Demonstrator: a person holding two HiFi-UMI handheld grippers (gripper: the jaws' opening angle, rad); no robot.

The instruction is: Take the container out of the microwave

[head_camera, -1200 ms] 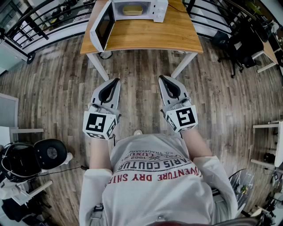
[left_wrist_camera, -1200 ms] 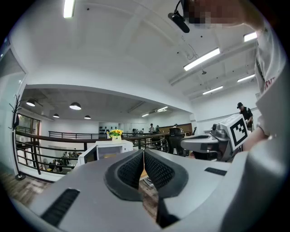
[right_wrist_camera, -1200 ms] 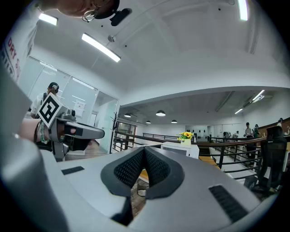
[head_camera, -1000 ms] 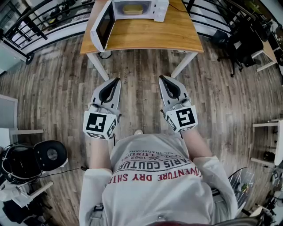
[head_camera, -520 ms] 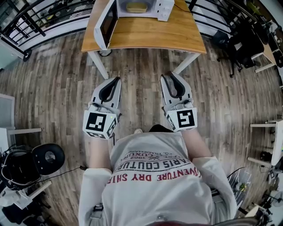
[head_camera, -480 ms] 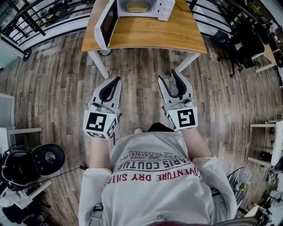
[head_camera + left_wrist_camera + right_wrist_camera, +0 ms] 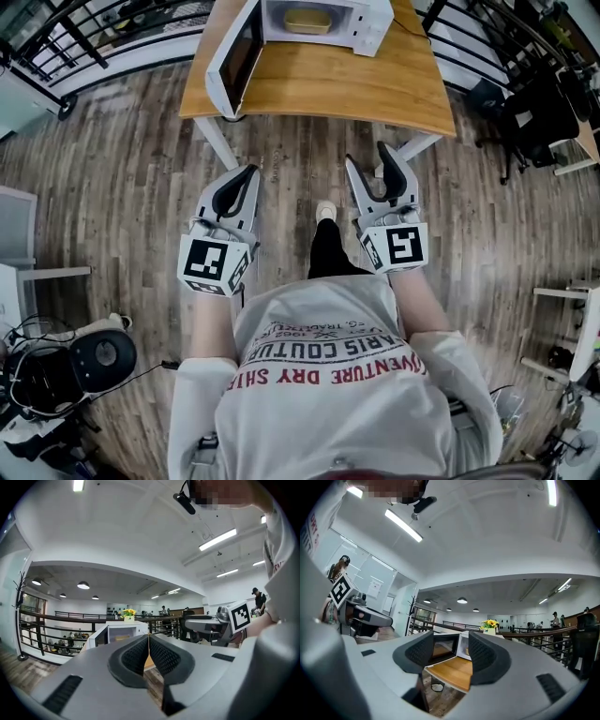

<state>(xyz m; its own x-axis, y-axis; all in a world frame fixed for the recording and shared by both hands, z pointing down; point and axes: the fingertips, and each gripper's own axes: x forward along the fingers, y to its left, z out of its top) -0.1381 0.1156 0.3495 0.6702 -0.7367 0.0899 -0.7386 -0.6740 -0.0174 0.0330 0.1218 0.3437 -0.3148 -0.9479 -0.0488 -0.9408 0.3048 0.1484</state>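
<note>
From the head view: we stand back from the desk [image 7: 328, 89], where the microwave [image 7: 367, 26] sits with its door [image 7: 234, 58] swung out to our left. The yellowish container [image 7: 307, 19] lies inside the cavity, its long side across the opening. It is straight ahead and well apart from both claws, roughly midway between their lines. The left claw [image 7: 246, 172] is closed and empty. The right claw [image 7: 368, 157] has just been opening; its jaws stand spread with nothing between them, a little further forward, so we judge it the nearer and readier hand.

From the left gripper view: the jaws meet in a tight seam and grip nothing. Beyond them the microwave shows with its lit cavity and a pale shape that we take for the container. The right gripper's marker cube [image 7: 240, 616] shows alongside.

From the right gripper view: the parted jaws frame the desk edge and the open door. The container itself is too small to make out here, though this view alone shows the flowers [image 7: 490, 623] on top of the microwave.
</note>
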